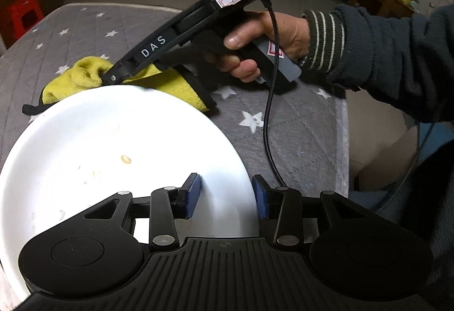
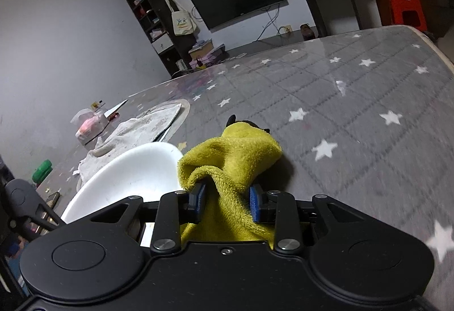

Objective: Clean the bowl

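Note:
The white bowl (image 1: 113, 146) fills the lower left of the left wrist view, with a few yellowish food specks (image 1: 125, 159) inside. My left gripper (image 1: 226, 194) is shut on its near right rim, one blue pad inside the wall and one outside. In the right wrist view the bowl (image 2: 127, 172) sits tilted at the left. My right gripper (image 2: 227, 200) is shut on a yellow fleece cloth (image 2: 235, 157), which bunches between the blue pads. Seen from the left wrist, the right gripper (image 1: 106, 78) holds the cloth (image 1: 159, 84) just beyond the bowl's far rim; a hand (image 1: 255, 41) grips its handle.
The table has a grey star-patterned cover (image 2: 340, 112); its edge (image 1: 343, 126) runs on the right. A dirty white towel (image 2: 136, 126), a plastic bag (image 2: 90, 123) and a green object (image 2: 42, 169) lie beyond the bowl. A black cable (image 1: 266, 126) hangs from the right gripper.

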Motion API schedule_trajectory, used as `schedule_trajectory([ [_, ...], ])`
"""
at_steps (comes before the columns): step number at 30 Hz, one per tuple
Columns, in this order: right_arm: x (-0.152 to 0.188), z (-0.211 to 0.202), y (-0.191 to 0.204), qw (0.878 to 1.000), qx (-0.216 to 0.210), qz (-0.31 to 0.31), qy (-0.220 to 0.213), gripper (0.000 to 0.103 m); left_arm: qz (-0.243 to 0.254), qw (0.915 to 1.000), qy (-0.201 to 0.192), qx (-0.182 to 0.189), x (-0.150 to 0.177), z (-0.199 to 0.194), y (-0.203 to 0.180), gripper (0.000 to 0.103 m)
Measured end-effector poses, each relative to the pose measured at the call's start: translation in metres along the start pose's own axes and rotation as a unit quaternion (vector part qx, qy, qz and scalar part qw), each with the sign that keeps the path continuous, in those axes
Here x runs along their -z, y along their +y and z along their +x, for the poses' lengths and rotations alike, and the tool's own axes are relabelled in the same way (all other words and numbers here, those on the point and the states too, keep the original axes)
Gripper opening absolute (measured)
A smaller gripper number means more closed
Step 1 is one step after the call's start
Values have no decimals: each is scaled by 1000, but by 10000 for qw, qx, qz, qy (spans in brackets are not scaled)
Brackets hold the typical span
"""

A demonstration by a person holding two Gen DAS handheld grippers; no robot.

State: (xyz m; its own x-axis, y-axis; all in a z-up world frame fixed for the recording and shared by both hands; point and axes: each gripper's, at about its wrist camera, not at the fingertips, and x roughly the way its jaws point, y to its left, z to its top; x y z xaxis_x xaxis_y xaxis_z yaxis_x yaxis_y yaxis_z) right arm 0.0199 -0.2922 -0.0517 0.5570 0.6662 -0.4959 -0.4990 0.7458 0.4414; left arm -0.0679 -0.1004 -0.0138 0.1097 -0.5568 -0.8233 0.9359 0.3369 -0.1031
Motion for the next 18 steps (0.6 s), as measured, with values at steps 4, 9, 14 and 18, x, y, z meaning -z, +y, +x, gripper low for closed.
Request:
schedule_trajectory([
  [4, -3, 4, 3, 10000, -19, -38, 52, 33, -142, 9991, -67, -382, -9, 3, -7, 46],
  [9, 0, 2, 4, 10000, 30, -13, 46, 33, -503, 9957, -59, -779, -19, 13, -8, 51],
  [14, 4, -5, 2, 10000, 59, 13, 31, 34, -652, 9938, -156, -884, -19, 15, -8, 50],
  [18, 8, -13, 3, 9999, 100, 35, 18, 33, -393, 9953, -240, -851, -16, 12, -12, 45],
])
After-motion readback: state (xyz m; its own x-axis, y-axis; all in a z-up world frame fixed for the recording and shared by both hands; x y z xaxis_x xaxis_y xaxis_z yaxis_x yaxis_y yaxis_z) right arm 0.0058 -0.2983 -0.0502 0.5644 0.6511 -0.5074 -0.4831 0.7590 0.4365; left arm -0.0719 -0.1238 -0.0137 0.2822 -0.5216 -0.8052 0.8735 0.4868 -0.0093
